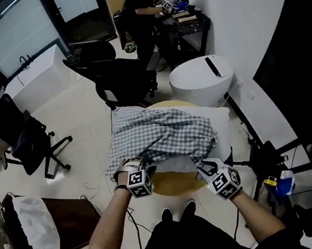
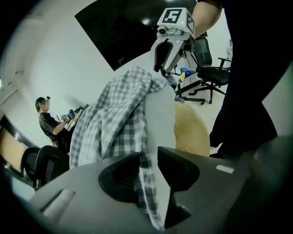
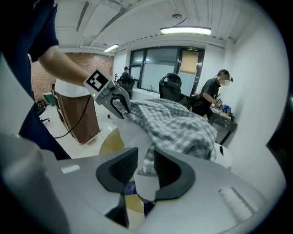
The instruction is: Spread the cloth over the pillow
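Note:
A grey-and-white checked cloth (image 1: 157, 132) lies bunched over a white pillow (image 1: 222, 122) on a round yellow table (image 1: 174, 184). Both grippers are at the cloth's near edge. A strip of the cloth (image 2: 144, 151) hangs between the jaws of my left gripper (image 1: 142, 166) (image 2: 147, 157), with a gap beside it, so the gripper is open. My right gripper (image 1: 206, 169) (image 3: 145, 160) is also open, with a fold of the cloth (image 3: 147, 162) between its jaws. Each gripper view shows the other gripper across the pillow, the right gripper (image 2: 161, 68) and the left gripper (image 3: 121, 109).
A white rounded unit (image 1: 202, 79) stands just beyond the table, with black office chairs (image 1: 125, 80) (image 1: 29, 147) to the left. A person (image 1: 141, 10) works at a far desk. A brown bin with white cloth (image 1: 44, 225) stands at the near left. My feet are under the table's near edge.

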The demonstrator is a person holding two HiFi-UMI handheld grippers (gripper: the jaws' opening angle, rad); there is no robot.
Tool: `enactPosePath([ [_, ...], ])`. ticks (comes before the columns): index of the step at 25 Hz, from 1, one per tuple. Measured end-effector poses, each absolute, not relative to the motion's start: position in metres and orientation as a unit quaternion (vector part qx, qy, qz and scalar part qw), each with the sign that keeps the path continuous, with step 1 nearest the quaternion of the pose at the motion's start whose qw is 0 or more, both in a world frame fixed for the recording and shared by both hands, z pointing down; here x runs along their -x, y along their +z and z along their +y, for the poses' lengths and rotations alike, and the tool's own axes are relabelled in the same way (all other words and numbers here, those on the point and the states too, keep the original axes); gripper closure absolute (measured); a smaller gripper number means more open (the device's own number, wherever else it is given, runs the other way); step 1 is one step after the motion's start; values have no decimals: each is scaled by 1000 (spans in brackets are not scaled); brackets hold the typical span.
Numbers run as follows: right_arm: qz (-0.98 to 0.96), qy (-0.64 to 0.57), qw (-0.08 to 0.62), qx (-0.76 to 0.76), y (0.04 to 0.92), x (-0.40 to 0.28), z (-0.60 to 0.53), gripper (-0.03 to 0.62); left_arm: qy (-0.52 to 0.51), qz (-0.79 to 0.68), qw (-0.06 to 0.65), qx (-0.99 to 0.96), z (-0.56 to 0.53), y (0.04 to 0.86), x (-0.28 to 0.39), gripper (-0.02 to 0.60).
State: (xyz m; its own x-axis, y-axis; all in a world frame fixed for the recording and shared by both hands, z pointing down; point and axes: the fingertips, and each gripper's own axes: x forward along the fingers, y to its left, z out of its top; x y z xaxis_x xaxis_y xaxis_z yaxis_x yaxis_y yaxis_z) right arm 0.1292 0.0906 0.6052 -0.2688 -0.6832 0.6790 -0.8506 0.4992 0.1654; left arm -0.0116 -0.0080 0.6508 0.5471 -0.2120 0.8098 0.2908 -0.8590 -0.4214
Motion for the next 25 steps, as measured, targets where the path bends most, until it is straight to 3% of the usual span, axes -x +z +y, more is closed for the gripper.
enactPosePath([
  [6,-732,105,424,-523,643,-139,96,421,-469,-26,257,845,-11,658,14,473],
  [10,-702,104,462,-532,659,-143,91,413,-465,-33,260,845,-15,652,12,529],
  [12,-686,108,471,-544,663,-146,94,446,-466,-41,264,843,-13,650,12,538],
  [14,-676,110,468,-558,660,-149,97,559,-461,-48,274,843,-12,649,12,568],
  [15,-673,109,464,-566,657,-151,99,576,-455,-49,278,844,-12,648,12,580],
  [25,-622,86,460,-628,607,-211,135,580,-432,-93,318,839,20,621,25,581],
])
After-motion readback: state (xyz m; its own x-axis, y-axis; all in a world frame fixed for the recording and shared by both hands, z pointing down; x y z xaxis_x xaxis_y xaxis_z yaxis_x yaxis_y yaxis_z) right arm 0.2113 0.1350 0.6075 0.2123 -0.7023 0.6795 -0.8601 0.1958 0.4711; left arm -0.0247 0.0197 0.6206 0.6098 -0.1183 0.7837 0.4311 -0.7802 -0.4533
